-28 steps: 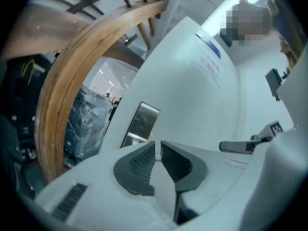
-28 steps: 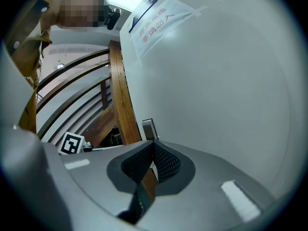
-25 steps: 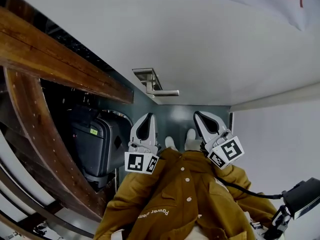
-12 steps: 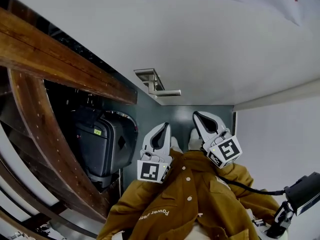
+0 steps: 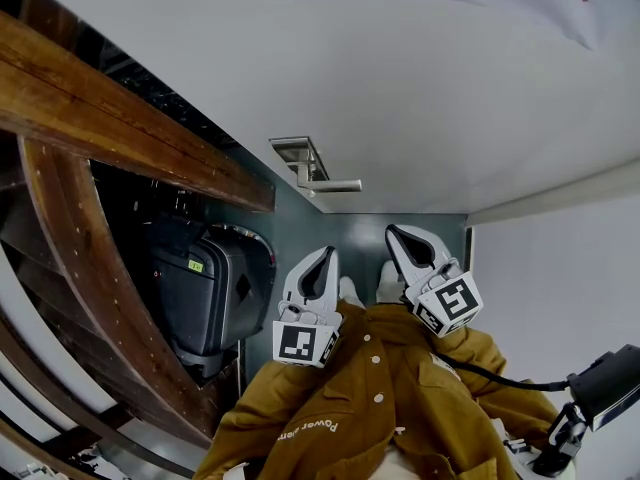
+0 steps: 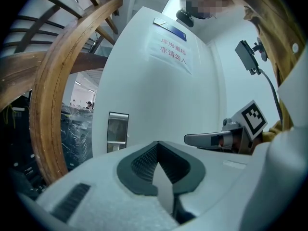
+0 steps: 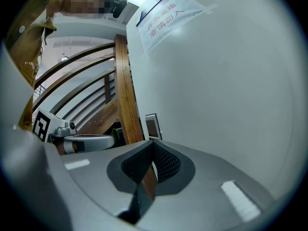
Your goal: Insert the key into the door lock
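My left claw [image 5: 327, 256] is clenched shut, pad against pad, and my right claw [image 5: 394, 234] is clenched the same way. They sit side by side, both pointing at the white door [image 5: 430, 88] without touching it. The lock plate [image 5: 297, 152] and its lever handle [image 5: 328, 182] are on the door ahead of them, just beside the wooden railing [image 5: 130, 128].

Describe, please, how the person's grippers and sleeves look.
Both the left gripper and right gripper are white, tapering shells with dark ribbed pads, each carrying a cube of black-and-white square markers. A black cable trails from behind the right one. The sleeves belong to a mustard-brown buttoned jacket.
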`<state>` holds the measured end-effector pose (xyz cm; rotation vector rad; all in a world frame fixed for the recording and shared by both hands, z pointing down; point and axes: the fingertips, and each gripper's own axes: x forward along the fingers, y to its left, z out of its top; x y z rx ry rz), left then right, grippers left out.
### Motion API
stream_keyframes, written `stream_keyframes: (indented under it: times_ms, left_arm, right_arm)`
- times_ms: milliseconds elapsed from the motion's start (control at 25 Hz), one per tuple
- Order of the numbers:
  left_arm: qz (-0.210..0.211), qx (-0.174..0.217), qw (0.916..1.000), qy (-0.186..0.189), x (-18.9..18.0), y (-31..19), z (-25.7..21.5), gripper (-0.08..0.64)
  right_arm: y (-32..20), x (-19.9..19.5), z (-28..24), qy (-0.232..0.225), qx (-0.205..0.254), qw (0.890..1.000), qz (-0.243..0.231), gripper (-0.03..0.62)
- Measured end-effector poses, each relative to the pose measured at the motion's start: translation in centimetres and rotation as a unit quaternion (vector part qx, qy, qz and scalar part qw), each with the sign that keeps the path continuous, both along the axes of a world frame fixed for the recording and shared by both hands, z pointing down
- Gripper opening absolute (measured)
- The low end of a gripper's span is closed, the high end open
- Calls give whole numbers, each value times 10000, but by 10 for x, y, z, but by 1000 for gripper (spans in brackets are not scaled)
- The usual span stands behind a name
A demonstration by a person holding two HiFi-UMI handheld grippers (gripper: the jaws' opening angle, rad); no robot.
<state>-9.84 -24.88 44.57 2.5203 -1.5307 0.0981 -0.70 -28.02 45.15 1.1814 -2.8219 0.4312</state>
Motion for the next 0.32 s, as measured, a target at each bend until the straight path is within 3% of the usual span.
stream_keyframes:
  times_ms: [320]
  left_arm:
    - [-27, -107, 9999, 107, -1, -1, 3, -2]
  right_arm:
    - [-1, 2, 1, -10, 7, 10000, 33, 5]
